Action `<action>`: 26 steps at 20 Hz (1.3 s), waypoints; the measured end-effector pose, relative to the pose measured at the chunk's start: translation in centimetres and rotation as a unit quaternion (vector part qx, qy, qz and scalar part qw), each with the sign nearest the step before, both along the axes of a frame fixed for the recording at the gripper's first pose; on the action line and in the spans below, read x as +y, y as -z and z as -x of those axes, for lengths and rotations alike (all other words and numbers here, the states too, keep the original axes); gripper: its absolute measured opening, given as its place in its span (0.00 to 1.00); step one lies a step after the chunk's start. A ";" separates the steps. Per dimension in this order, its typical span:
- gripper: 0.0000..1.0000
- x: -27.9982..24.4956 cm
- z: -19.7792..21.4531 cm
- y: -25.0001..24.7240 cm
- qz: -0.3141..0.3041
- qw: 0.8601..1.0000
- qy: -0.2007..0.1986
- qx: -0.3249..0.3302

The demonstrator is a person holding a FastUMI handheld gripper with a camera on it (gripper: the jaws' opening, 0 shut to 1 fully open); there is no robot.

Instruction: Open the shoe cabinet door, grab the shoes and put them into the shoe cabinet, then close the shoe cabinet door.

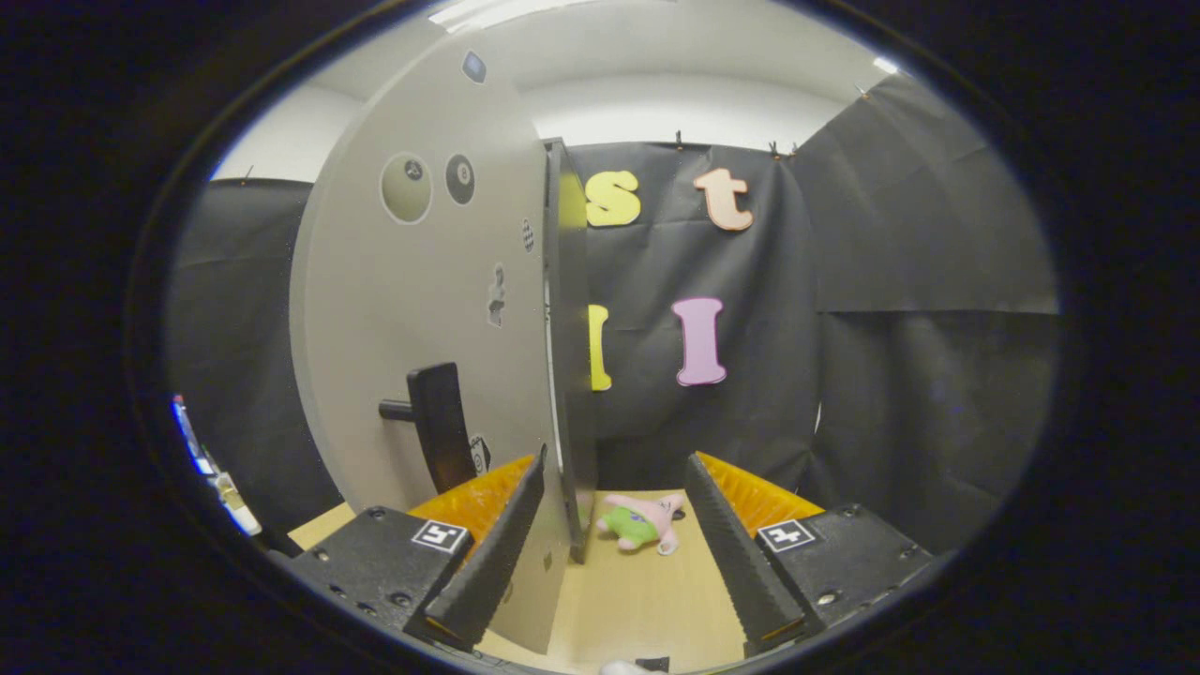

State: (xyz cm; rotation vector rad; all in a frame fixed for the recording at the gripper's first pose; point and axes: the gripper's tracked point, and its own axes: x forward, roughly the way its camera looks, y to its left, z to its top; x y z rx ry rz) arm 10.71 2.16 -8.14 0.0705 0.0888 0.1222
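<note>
Tool fingers spread apart, gripping nothing; the edge of the door stands between them, close to the left finger. Door stands open, edge-on, its dark handle on the left face. Farther on the worktop, a small pink-and-green plush toy lies just beyond the fingers.

Bright ceiling light overhead, even light, strong fisheye bending, sharp focus

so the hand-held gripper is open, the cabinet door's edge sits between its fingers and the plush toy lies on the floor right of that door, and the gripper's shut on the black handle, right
Not quite: the gripper view shows the hand-held gripper open, not shut on the black handle, which stands left of the fingers. The door edge sits between them; the plush toy lies right of it.
</note>
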 end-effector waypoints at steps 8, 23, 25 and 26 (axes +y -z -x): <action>0.97 2.6 0.9 -0.2 0.014 1.000 -0.008 -0.001; 0.97 11.0 0.7 -0.2 0.011 1.000 -0.018 0.008; 0.97 12.4 0.4 -0.3 0.013 1.000 -0.019 0.006; 0.97 13.2 0.3 -0.3 0.012 1.000 -0.020 0.007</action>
